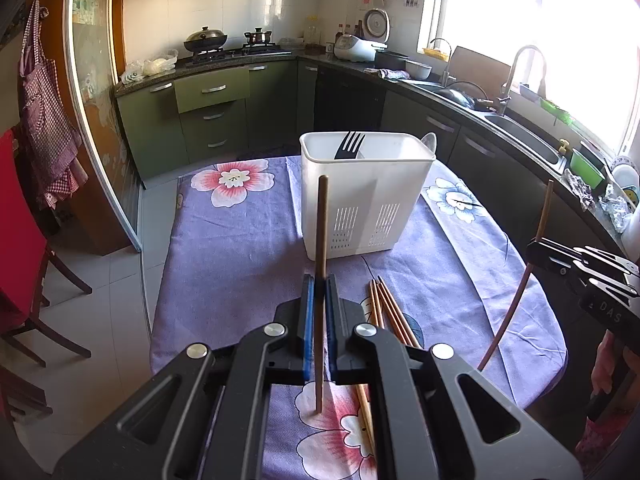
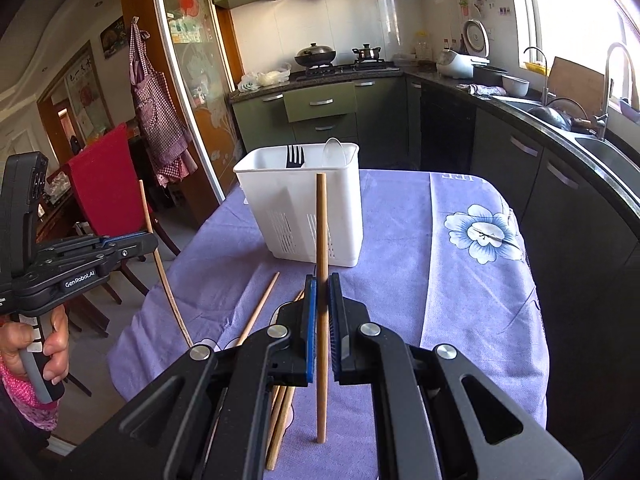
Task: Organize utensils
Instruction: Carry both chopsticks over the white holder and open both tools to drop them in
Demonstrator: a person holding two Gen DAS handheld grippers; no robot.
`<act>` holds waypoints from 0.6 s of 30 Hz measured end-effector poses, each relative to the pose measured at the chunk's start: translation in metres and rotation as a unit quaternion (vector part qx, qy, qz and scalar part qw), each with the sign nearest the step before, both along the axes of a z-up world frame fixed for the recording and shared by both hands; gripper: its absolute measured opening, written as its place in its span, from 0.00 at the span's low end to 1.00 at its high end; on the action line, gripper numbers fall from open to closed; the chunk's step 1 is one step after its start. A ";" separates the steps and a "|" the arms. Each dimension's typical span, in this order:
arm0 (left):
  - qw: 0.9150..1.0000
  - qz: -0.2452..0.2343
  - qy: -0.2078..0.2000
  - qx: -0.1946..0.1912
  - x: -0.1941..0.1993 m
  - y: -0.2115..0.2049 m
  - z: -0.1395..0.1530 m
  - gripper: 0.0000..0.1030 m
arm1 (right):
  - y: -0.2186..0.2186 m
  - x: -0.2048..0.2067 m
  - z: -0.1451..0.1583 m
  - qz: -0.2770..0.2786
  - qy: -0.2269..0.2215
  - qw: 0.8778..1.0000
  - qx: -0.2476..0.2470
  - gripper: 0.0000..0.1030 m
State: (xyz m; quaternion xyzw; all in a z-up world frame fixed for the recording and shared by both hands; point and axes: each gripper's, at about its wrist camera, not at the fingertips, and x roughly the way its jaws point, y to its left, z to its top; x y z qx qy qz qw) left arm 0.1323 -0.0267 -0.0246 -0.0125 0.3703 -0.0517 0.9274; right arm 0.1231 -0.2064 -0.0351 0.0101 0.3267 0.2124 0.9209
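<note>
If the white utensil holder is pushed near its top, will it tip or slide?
The white utensil holder stands tall on a narrower base, so a high push would probably tip it. It looks like thin plastic, holding only a fork and spoon, so likely light. The tablecloth may resist sliding.

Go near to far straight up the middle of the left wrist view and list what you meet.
left gripper shut on an upright chopstick → white utensil caddy → black fork standing in it → green cabinets → stove with wok.
</note>
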 end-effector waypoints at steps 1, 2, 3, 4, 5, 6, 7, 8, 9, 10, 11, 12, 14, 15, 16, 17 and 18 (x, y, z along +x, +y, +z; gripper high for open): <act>1.000 0.000 -0.002 0.000 -0.001 -0.001 0.002 0.05 | -0.001 -0.001 0.002 0.000 -0.003 1.000 0.002 0.07; 1.000 -0.001 -0.005 0.000 -0.002 -0.001 0.004 0.05 | -0.002 -0.002 0.004 0.000 -0.005 1.000 0.002 0.06; 1.000 -0.002 -0.008 0.001 -0.004 -0.001 0.007 0.05 | -0.003 -0.002 0.007 0.000 -0.008 1.000 0.005 0.06; 1.000 -0.002 -0.011 0.001 -0.004 -0.002 0.010 0.05 | -0.003 -0.003 0.009 0.000 -0.011 1.000 0.006 0.06; 1.000 -0.003 -0.014 0.002 -0.004 -0.002 0.013 0.05 | -0.004 -0.004 0.011 0.001 -0.014 1.000 0.007 0.06; 1.000 -0.003 -0.016 0.002 -0.004 -0.002 0.015 0.05 | -0.004 -0.004 0.014 0.001 -0.017 1.000 0.008 0.06; 1.000 -0.004 -0.019 0.003 -0.004 -0.002 0.018 0.05 | -0.004 -0.004 0.017 0.001 -0.020 1.000 0.009 0.06; 1.000 -0.005 -0.020 0.002 -0.004 -0.002 0.020 0.05 | -0.003 -0.003 0.020 0.003 -0.023 1.000 0.010 0.06; 1.000 -0.005 -0.022 0.001 -0.003 -0.002 0.022 0.05 | -0.003 -0.002 0.022 0.003 -0.026 1.000 0.011 0.06; 1.000 -0.005 -0.023 0.001 -0.003 -0.002 0.024 0.05 | -0.002 0.000 0.026 0.004 -0.028 1.000 0.012 0.06; 1.000 -0.006 -0.025 0.001 -0.002 -0.002 0.026 0.05 | -0.001 0.001 0.029 0.005 -0.031 0.999 0.012 0.06; 1.000 -0.006 -0.026 0.001 -0.001 -0.003 0.028 0.05 | 0.000 0.002 0.032 0.007 -0.034 0.999 0.013 0.06; 1.000 -0.008 -0.027 0.000 0.002 -0.003 0.031 0.05 | 0.002 0.005 0.039 0.010 -0.037 0.999 0.015 0.06; 1.000 -0.010 -0.028 -0.001 0.004 -0.003 0.033 0.05 | 0.003 0.007 0.043 0.011 -0.040 0.999 0.015 0.06; 1.000 -0.011 -0.028 -0.003 0.006 -0.003 0.035 0.05 | 0.004 0.008 0.047 0.014 -0.043 0.999 0.017 0.06; 1.000 -0.012 -0.028 -0.005 0.007 -0.004 0.037 0.05 | 0.005 0.010 0.052 0.016 -0.045 0.999 0.019 0.06; 0.999 -0.014 -0.030 -0.006 0.009 -0.004 0.040 0.05 | 0.007 0.012 0.057 0.017 -0.049 0.998 0.020 0.07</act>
